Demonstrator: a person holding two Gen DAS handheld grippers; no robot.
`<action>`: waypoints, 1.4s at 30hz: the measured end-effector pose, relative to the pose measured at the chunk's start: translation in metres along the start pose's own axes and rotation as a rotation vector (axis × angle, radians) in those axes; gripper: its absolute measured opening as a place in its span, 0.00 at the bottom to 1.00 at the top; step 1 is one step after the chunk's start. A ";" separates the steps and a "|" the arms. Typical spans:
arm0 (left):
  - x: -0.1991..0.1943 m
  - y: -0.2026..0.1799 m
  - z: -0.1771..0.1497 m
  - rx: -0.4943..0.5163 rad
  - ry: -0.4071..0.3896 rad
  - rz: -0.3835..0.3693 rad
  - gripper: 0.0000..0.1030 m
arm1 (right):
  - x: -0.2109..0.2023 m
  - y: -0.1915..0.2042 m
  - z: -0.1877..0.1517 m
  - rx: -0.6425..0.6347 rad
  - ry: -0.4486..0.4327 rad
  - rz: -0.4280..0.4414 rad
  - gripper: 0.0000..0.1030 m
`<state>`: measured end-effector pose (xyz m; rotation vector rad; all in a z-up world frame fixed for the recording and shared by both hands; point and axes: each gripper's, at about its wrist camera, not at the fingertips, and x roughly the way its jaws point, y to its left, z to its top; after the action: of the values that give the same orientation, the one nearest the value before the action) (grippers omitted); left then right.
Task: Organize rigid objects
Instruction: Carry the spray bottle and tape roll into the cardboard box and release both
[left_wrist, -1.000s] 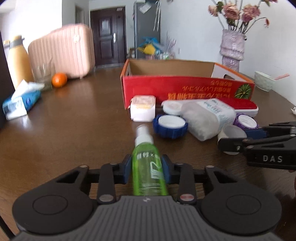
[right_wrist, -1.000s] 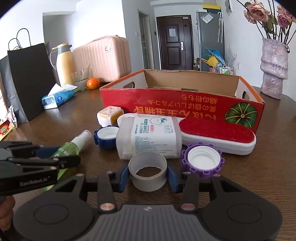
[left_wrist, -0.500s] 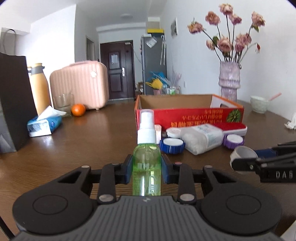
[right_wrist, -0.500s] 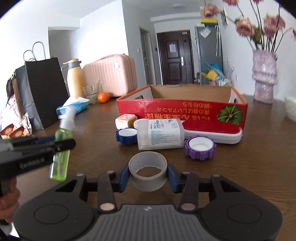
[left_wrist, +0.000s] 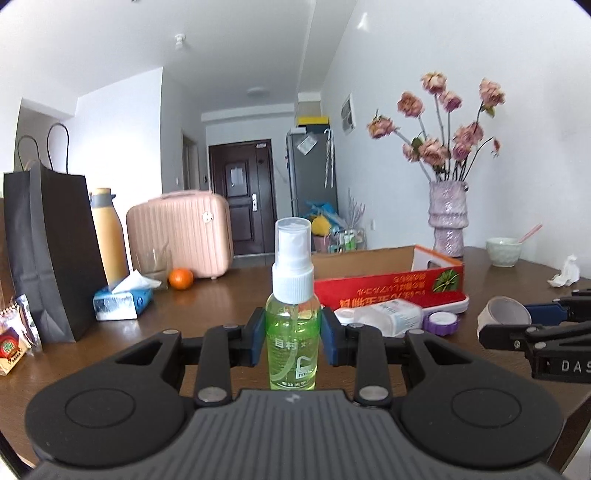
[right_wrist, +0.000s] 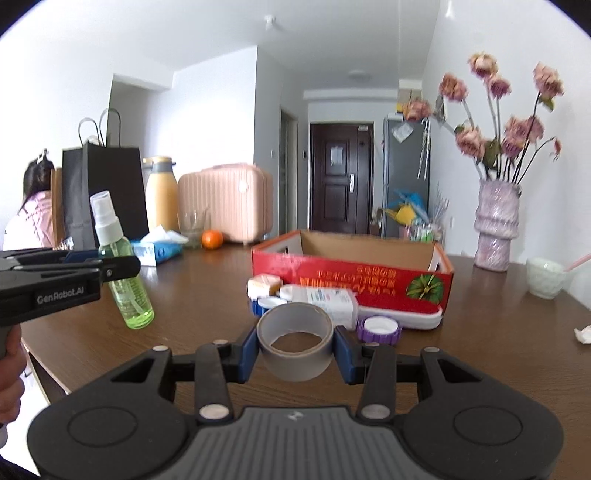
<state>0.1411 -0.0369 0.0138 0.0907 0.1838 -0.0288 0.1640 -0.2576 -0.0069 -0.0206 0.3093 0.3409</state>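
Both loads now clear of the table, lifted since a second ago. Left gripper clamps the green spray bottle upright between its pads; right gripper grips the tape roll. Red box ahead, likely the drop.

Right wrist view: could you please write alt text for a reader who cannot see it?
The right gripper holds a grey tape roll above a brown table. At left, the left gripper holds a green spray bottle; behind lies an open red box.
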 end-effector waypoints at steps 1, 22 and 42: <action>-0.005 0.001 0.001 -0.009 -0.006 0.001 0.30 | -0.005 0.001 0.001 0.000 -0.014 -0.003 0.41; 0.029 0.008 0.029 -0.041 -0.055 0.048 0.30 | -0.002 -0.031 0.026 0.039 -0.150 -0.015 0.41; 0.334 0.006 0.111 0.095 0.117 -0.099 0.30 | 0.252 -0.178 0.138 0.029 0.058 -0.045 0.41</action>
<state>0.4898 -0.0477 0.0611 0.1782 0.3042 -0.1315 0.4898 -0.3329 0.0428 -0.0086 0.3709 0.2917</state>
